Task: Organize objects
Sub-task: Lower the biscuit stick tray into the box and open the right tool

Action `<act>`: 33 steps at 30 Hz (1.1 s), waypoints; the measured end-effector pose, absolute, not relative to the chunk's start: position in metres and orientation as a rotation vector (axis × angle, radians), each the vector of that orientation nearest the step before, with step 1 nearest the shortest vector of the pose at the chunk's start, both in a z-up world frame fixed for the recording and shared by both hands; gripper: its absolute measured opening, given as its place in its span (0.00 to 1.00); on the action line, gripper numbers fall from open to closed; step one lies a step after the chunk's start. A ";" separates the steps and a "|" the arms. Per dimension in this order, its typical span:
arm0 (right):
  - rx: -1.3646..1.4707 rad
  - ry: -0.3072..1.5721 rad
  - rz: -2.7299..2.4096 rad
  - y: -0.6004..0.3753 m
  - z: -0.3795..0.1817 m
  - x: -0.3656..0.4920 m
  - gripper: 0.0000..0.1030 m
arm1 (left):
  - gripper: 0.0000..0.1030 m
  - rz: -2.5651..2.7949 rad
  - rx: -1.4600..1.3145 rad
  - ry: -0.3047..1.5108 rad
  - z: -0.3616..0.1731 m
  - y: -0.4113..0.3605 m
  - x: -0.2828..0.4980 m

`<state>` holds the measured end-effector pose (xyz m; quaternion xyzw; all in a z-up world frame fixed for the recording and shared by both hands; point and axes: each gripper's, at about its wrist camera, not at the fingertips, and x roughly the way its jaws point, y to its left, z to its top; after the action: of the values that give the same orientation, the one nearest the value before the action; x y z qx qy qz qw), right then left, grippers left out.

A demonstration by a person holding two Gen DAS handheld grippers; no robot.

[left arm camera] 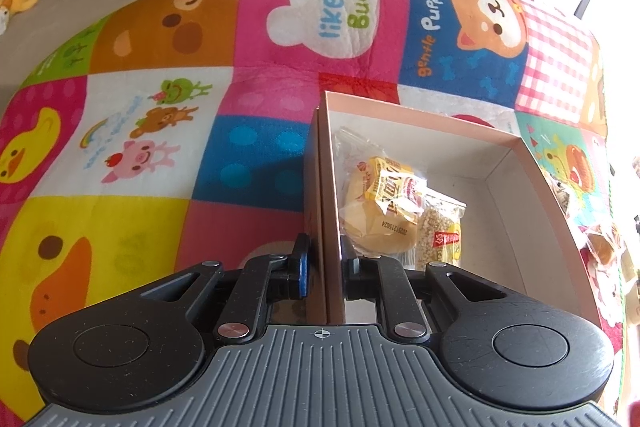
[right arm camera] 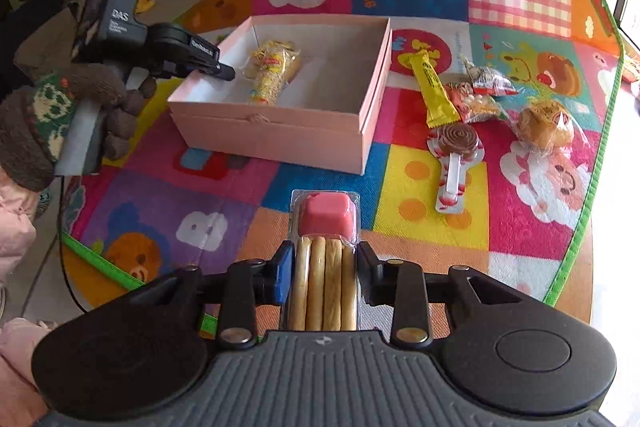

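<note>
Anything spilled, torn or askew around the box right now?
Nothing stands out. The box sits flat with the left claw shut on its wall; the right claw holds the biscuit pack; loose snacks lie intact on the mat.

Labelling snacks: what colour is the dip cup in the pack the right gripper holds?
Pink dip cup, ahead of the biscuit sticks; clearest in the right wrist view.

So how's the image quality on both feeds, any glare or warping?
Left wrist view: window glare whites out the right edge, fisheye bows the mat, and the box stays sharp. Right wrist view: evenly lit, glare only at the far right, with the mat's green edge curving.
</note>
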<state>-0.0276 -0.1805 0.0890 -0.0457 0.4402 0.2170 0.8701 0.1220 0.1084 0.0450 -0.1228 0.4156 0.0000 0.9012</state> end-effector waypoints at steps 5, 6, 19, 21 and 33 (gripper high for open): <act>-0.066 0.763 0.493 -0.167 0.155 -0.013 0.32 | 0.18 -0.013 -0.282 0.852 0.044 0.113 0.121; -0.072 0.739 0.488 -0.162 0.162 -0.007 0.32 | 0.18 -0.016 -0.287 0.851 0.044 0.113 0.121; 0.066 0.662 0.457 -0.117 0.154 0.085 0.50 | 0.19 -0.031 -0.315 0.855 0.042 0.117 0.123; 0.059 0.656 0.419 -0.130 0.150 0.084 0.51 | 0.19 -0.030 -0.309 0.855 0.042 0.117 0.123; -0.015 0.777 0.186 -0.225 0.066 0.085 0.53 | 0.19 -0.023 -0.286 0.869 0.042 0.114 0.123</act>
<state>0.0851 -0.2246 0.0663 -0.0075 0.3783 0.0906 0.9212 0.1229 0.1136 0.0421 -0.1379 0.4196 -0.0112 0.8971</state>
